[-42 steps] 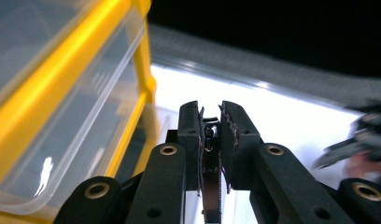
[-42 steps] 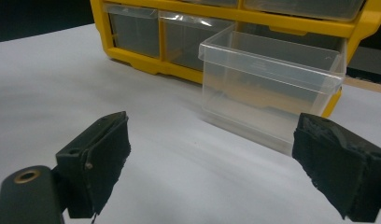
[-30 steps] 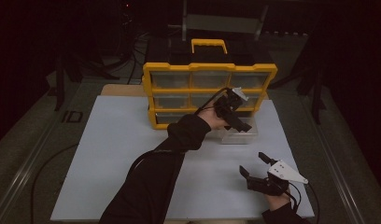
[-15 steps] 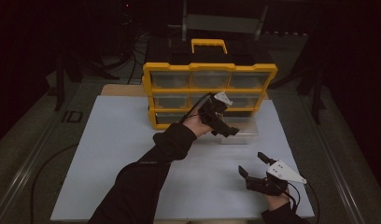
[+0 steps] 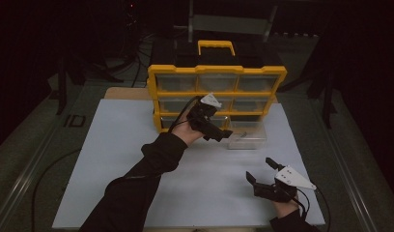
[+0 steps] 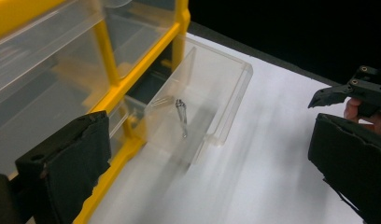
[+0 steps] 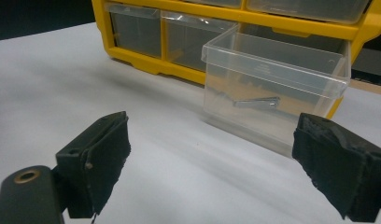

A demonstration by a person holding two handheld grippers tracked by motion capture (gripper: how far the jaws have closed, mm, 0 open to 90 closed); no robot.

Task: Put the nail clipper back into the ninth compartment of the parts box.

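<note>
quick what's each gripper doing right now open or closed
Left gripper: open, empty, beside the pulled-out clear drawer.
Right gripper: open, empty, over the white table.

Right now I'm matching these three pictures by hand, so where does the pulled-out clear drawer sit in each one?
High view: clear drawer sits right of centre, at the yellow organizer's bottom right, just right of the left gripper.
Left gripper view: upper middle, a small metal part inside.
Right gripper view: upper right, the metal part showing through its front.
Shared landmark: the yellow organizer frame.
</note>
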